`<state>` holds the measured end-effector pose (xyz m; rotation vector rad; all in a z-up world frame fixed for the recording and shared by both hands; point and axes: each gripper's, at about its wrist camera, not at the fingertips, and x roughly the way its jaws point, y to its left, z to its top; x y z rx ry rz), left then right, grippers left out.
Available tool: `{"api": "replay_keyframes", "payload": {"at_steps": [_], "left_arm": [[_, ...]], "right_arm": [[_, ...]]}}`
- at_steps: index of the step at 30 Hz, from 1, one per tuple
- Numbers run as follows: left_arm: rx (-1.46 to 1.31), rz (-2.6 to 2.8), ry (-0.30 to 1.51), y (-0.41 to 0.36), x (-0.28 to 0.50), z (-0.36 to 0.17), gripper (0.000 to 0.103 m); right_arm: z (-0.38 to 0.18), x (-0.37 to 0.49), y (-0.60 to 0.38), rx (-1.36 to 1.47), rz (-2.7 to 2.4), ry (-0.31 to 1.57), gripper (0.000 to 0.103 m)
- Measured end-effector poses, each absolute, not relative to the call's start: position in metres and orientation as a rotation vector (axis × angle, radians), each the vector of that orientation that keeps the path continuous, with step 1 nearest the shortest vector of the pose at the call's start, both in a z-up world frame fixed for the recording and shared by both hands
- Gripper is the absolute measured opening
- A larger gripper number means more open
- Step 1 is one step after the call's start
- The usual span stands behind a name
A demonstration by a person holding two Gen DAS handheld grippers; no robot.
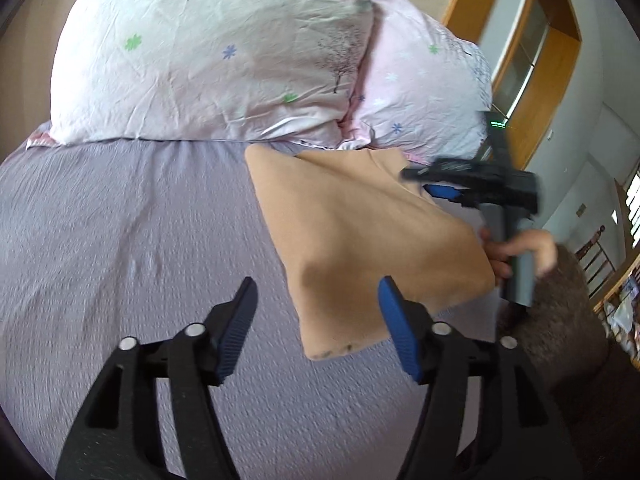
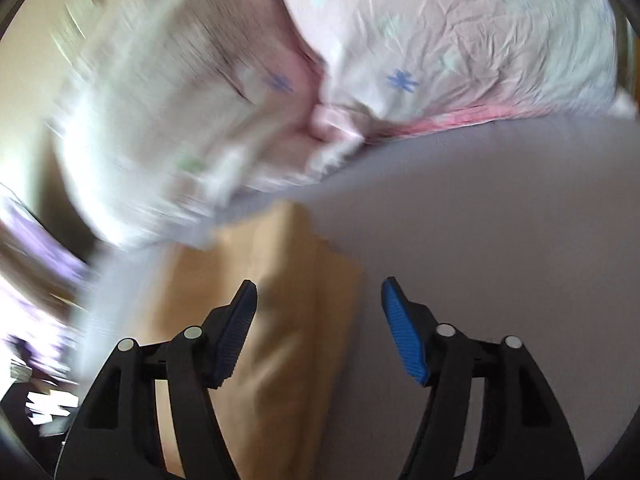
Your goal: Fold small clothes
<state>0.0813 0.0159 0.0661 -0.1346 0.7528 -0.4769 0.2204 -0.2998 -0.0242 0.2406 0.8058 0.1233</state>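
The left gripper [image 1: 316,300] is spread wide, holding nothing; the tan garment [image 1: 360,240] lies at its 1 o'clock on the purple bedsheet [image 1: 120,220], long axis toward 11. The right gripper [image 2: 318,300], also released, is nearer, above the cloth. Pillows [image 1: 208,52] lie beyond.

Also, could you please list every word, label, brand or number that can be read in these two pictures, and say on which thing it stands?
No text can be read in either view.
Tan garment: no label or print shows; only small dark marks near its lower edge.
Pillows: printed flowers and a tree, no words.
Right claw: a green light glows behind it, not a legible sign.
Right wrist view: too blurred to read anything.
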Motion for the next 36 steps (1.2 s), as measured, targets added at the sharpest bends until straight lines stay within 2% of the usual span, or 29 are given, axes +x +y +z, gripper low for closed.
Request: {"api": "replay_keyframes", "payload": {"at_steps": [2, 3, 4, 5, 6, 7, 10, 15, 22, 27, 36], "left_arm": [[-0.114, -0.472, 0.747, 0.010, 0.076, 0.065, 0.074], [-0.105, -0.468, 0.746, 0.010, 0.073, 0.064, 0.082], [-0.097, -0.455, 0.748, 0.009, 0.070, 0.062, 0.091], [-0.088, -0.440, 0.749, 0.008, 0.066, 0.061, 0.093], [-0.079, -0.421, 0.754, 0.006, 0.062, 0.059, 0.097], [-0.075, -0.412, 0.758, 0.005, 0.059, 0.057, 0.099], [-0.048, -0.358, 0.801, -0.004, 0.054, 0.045, 0.101], [0.010, -0.288, 0.877, -0.020, 0.058, 0.025, 0.101], [0.079, -0.240, 0.946, -0.037, 0.063, 0.009, 0.101], [0.097, -0.193, 0.958, -0.040, 0.065, 0.006, 0.101], [0.101, -0.162, 0.958, -0.043, 0.063, 0.006, 0.101]], "right_arm": [[-0.019, 0.202, -0.302, 0.227, 0.096, 0.768, 0.064], [-0.015, 0.190, -0.305, 0.238, 0.095, 0.749, 0.065], [-0.008, 0.171, -0.308, 0.257, 0.116, 0.717, 0.071], [-0.002, 0.152, -0.310, 0.274, 0.146, 0.687, 0.078], [0.001, 0.146, -0.309, 0.284, 0.167, 0.667, 0.094], [0.004, 0.124, -0.309, 0.293, 0.202, 0.635, 0.102], [0.000, 0.076, -0.300, 0.245, 0.265, 0.602, 0.102], [-0.026, 0.039, -0.259, 0.057, 0.186, 0.658, 0.102], [-0.063, 0.050, -0.231, -0.011, 0.162, 0.747, 0.102], [-0.069, 0.051, -0.219, -0.076, 0.112, 0.756, 0.102], [-0.073, 0.047, -0.228, -0.017, 0.108, 0.749, 0.102]]}}
